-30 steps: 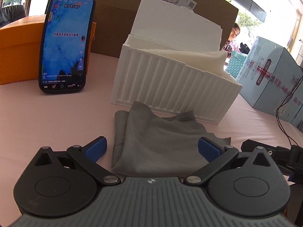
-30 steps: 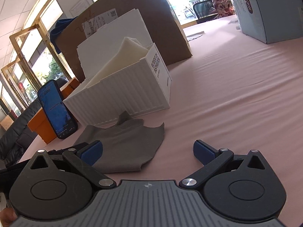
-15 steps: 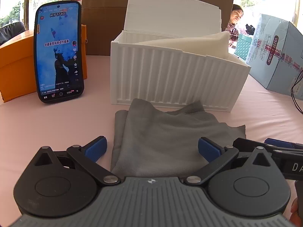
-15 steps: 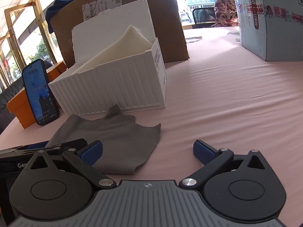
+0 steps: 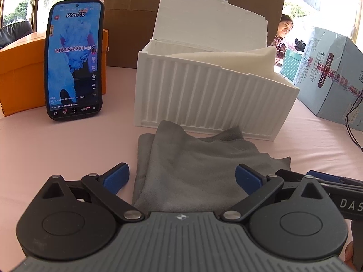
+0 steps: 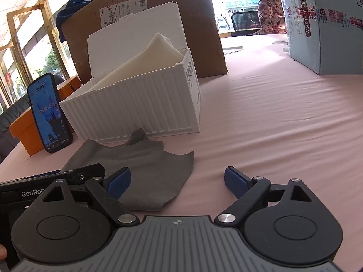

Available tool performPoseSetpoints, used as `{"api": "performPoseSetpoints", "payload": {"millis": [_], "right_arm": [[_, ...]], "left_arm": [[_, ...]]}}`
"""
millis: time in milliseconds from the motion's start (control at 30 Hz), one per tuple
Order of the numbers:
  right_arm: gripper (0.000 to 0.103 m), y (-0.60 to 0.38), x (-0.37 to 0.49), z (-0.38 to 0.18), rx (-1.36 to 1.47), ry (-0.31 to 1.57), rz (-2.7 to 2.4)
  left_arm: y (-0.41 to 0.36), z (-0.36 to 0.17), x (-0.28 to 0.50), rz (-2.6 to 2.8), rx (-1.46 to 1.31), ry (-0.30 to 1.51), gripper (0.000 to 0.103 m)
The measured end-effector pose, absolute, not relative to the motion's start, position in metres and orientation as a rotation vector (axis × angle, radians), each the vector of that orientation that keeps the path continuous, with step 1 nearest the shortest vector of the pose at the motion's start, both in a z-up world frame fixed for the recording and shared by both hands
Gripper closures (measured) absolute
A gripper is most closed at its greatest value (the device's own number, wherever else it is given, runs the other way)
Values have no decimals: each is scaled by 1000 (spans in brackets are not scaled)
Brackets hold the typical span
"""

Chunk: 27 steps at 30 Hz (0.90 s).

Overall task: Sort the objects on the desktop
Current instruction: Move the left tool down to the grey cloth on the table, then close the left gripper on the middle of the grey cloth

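Note:
A folded grey cloth lies on the pink table in front of a white ribbed box. My left gripper is open, its blue pads on either side of the cloth's near edge. My right gripper is open and empty, low over the cloth's right corner. The white box holds a slab of white foam. The right gripper's fingers show at the right edge of the left wrist view.
A lit phone leans upright against an orange box at the left. A big brown carton stands behind the white box. A pale blue carton sits at the far right. A black cable hangs at the right.
Both grippers have lowered and levelled toward the cloth over the last second, then risen slightly. The right gripper has come closer beside the left one. Both stay open.

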State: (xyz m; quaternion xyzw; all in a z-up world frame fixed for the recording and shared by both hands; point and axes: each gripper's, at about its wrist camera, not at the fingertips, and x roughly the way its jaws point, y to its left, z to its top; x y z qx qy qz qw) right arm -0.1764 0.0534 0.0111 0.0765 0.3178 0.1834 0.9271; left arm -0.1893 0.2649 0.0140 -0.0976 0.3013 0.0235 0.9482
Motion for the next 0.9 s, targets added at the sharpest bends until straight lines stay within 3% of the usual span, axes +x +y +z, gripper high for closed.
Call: {"api": "performPoseSetpoints", "payload": {"millis": [67,200,300,367,400,433,500,567,600,900], "right_arm": [[22,57,-178,11,134,650,393],[42,63,-180,12,97,649,417],[53,66,-181,12,86,650,432],[65,66,-181,12,84,650,449],[77,67,-182,11,84,652,465],[82,67,-182,11,84,654,473],[86,67,-182,11,88,656,482],[91,65,-181,10,104,657,485],[97,64,-181,10,116,657,488],[99,61,-189,13,137,613,525]], "left_arm": [[262,14,-192,55,-180,612,13],[256,15,-195,58,-146,611,23],[257,15,-199,73,-145,601,40],[259,15,-203,77,-161,592,53],[261,15,-204,73,-173,591,54],[263,15,-204,72,-181,589,56],[265,15,-206,74,-195,585,61],[268,15,-208,75,-212,580,83],[270,15,-208,70,-223,579,86],[267,16,-210,79,-211,568,91]]}}
